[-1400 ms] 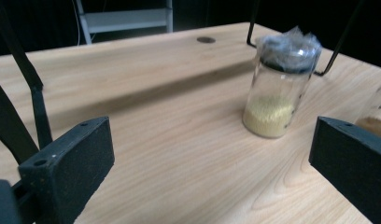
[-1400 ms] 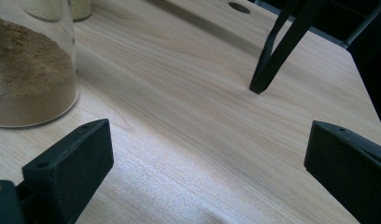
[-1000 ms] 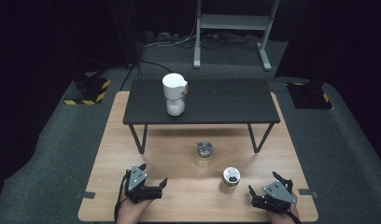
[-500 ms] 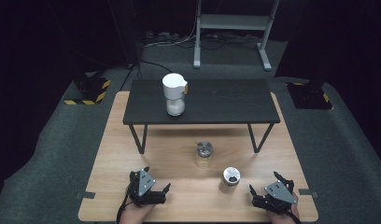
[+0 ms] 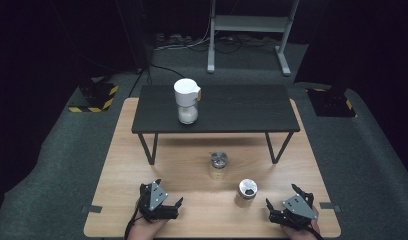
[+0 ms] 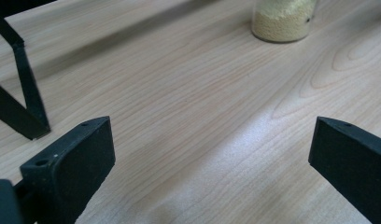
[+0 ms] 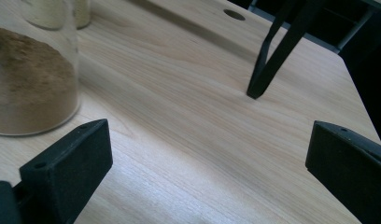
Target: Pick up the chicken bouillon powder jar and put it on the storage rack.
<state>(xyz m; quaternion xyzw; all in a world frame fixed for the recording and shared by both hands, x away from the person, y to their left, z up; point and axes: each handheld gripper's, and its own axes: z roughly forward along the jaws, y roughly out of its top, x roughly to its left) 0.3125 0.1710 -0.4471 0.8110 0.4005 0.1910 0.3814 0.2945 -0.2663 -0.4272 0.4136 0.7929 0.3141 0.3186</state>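
Both tools sit at the near edge of the wooden table [image 5: 142,150], and from above I get little of them: the left gripper [image 5: 168,202] and right gripper [image 5: 282,202] are dark shapes under their grey plates, with the hands cut off by the bottom of the frame. Along the left gripper [image 6: 212,154] I see its jaws spread wide over bare wood, nothing between them; the right gripper [image 7: 207,154] reads the same, wide apart and empty. The nearest thing to me is the jar of brown powder [image 5: 246,192], upright with its long axis vertical, just left of and a little beyond the right gripper, standing apart from it. In the right gripper view that jar [image 7: 32,79] is cut off at the top and left edge, so I get glass wall and brown fill but no lid. The second jar [image 5: 218,165], with pale yellow grains, stands upright farther in, near the middle of the table; in the left gripper view only its base [image 6: 283,21] shows at the top edge. Both lids look metallic from above, and I can't make out any label or writing on either jar. Beyond them a low black table [image 5: 232,107] carries a white hourglass-shaped vessel [image 5: 186,100], upright, its details too small to read.
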